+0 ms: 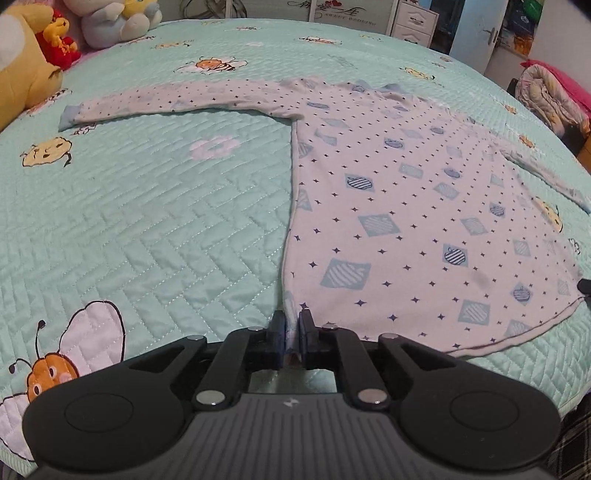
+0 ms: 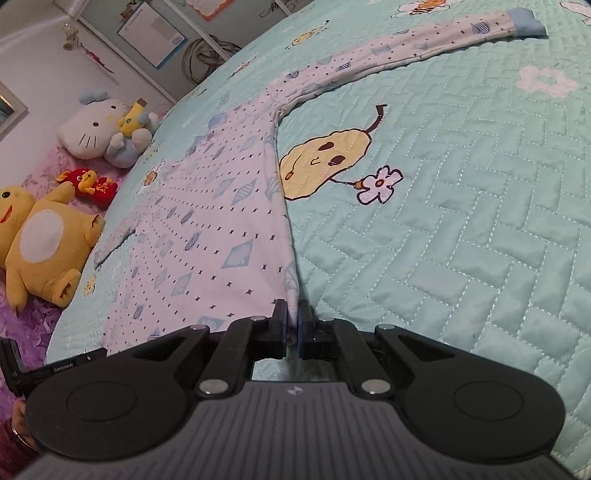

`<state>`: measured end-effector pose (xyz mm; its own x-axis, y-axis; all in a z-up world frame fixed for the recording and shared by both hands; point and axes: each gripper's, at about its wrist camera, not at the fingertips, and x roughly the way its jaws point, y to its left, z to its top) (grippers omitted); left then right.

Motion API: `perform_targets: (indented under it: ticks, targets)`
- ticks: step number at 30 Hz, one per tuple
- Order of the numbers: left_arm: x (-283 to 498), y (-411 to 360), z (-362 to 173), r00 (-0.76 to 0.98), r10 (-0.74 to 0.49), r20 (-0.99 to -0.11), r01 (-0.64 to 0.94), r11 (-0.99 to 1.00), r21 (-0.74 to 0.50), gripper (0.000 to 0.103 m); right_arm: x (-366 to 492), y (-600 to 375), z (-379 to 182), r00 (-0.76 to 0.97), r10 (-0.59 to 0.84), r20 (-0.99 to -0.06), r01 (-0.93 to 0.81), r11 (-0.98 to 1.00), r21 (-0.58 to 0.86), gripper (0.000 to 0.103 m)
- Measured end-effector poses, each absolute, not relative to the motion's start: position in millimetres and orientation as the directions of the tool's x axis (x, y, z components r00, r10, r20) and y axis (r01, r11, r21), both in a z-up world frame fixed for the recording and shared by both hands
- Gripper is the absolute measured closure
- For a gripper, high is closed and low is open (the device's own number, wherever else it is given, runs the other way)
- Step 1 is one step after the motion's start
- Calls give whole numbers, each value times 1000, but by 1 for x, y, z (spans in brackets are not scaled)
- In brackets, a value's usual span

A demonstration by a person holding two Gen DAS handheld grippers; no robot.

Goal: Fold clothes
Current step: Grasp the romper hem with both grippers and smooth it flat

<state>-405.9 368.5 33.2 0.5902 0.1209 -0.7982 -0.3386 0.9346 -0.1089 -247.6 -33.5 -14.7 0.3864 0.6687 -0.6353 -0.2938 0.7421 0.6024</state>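
Note:
A white long-sleeved shirt [image 1: 406,206] with blue diamond and star prints lies flat on the bed, sleeves spread out. My left gripper [image 1: 293,325] is shut on the shirt's near left hem corner. In the right wrist view the same shirt [image 2: 221,221] stretches away, one sleeve [image 2: 424,40] reaching to the far right. My right gripper [image 2: 293,317] is shut on the shirt's near right hem corner. The left gripper's body [image 2: 40,369] shows at the lower left of the right wrist view.
The bed has a mint quilted cover [image 1: 147,221] with bee and flower prints. Plush toys [image 2: 40,236] sit along one side, among them a white cat toy [image 2: 103,129]. A white drawer unit [image 1: 413,22] and bundled bedding [image 1: 546,99] stand beyond the bed.

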Motion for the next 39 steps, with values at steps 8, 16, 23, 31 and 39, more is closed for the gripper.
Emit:
perform_targets:
  ticks: [8, 16, 23, 31, 39]
  targets:
    - [-419, 381, 66, 588, 305, -749, -473, 881, -13, 71, -249, -51, -1, 483, 642, -595, -262, 755, 601, 75]
    - [-345, 347, 79, 721, 47, -692, -130, 989, -69, 69, -216, 29, 17, 225, 809, -543, -530, 569, 629, 74]
    - [-269, 362, 27, 685, 3, -729, -115, 988, -104, 68, -165, 145, 4, -144, 837, -528, -659, 318, 682, 71]
    - [-279, 404, 13, 724, -146, -674, -130, 931, -341, 66, -63, 191, -44, -308, 865, -397, -507, 204, 837, 70]
    - [-275, 412, 36, 714, -181, -676, -132, 914, -384, 70, 17, 147, -32, 204, 903, -377, -399, 429, 811, 72]
